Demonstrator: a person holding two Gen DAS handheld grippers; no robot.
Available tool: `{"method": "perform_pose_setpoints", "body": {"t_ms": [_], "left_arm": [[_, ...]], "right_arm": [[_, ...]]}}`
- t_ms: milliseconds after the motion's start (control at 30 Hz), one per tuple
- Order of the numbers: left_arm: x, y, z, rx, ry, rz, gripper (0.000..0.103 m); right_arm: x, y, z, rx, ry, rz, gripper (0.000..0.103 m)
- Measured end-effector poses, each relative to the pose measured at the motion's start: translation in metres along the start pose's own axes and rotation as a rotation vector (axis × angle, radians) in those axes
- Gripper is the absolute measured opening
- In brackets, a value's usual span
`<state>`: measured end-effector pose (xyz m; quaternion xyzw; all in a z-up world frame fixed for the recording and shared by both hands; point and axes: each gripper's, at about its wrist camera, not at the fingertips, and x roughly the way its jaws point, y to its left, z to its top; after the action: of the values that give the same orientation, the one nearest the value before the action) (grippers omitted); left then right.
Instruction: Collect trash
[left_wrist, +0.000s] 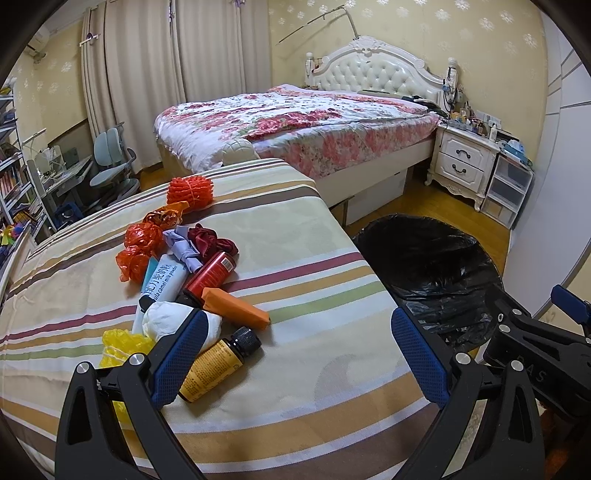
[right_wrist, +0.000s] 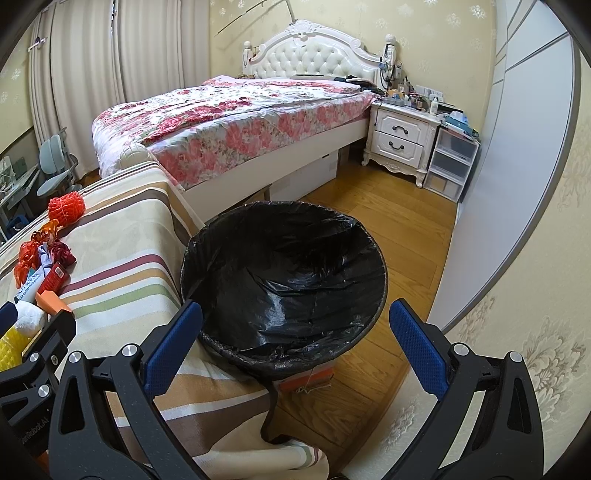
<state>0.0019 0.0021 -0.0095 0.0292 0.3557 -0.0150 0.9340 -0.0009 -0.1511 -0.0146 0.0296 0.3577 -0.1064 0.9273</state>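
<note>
The trash lay in a loose pile on the striped cloth (left_wrist: 295, 229) covering the table, and the bin (right_wrist: 284, 273), lined with a black bag, stood on the floor just beside the table's edge, probably set there so each piece could be carried a short way and dropped in. The left gripper (left_wrist: 295, 354) hung over the near end of the pile with its jaws spread wide and nothing between them, its left finger just in front of a white wad (left_wrist: 173, 319) and a small brown bottle (left_wrist: 218, 363) with a black cap. The right gripper (right_wrist: 295, 343) was also wide and empty, held above the near rim of the bin, which looked empty inside. The pile itself was mixed: crumpled orange wrappers (left_wrist: 142, 245), an orange net bundle (left_wrist: 190, 190) lying a little apart at the far end, a red can (left_wrist: 212, 273) on its side, a white milk-powder tube (left_wrist: 162, 282), an orange box (left_wrist: 236, 308), knotted purple and dark red cloth scraps (left_wrist: 199, 245), and yellow netting (left_wrist: 122, 347) nearest the camera.
</note>
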Motion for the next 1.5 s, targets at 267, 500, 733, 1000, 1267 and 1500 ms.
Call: {"method": "perform_pose_setpoints", "body": {"t_ms": [267,500,733,1000,1267,1500], "left_arm": [[0.001,-0.001,0.0,-0.001,0.003,0.0,0.097],[-0.001,-0.003,-0.005,0.006,0.009,-0.011,0.096],[-0.009,0.01,-0.003,0.007,0.018,0.009,0.096],[-0.02,0.04,-0.006,-0.008,0.034,0.056,0.096],[-0.027,0.084,-0.015,-0.047,0.061,0.111,0.091],[-0.03,0.114,-0.027,-0.087,0.093,0.14,0.085]], "right_arm": [[0.0,0.0,0.0,0.0,0.002,0.001,0.099],[0.003,0.0,-0.004,0.007,0.005,0.006,0.099],[0.003,0.008,-0.017,-0.002,0.003,0.016,0.099],[-0.008,0.031,-0.016,-0.044,0.015,0.062,0.08],[-0.023,0.05,-0.019,-0.083,0.015,0.094,0.076],[-0.025,0.062,-0.015,-0.112,0.028,0.117,0.076]]}}
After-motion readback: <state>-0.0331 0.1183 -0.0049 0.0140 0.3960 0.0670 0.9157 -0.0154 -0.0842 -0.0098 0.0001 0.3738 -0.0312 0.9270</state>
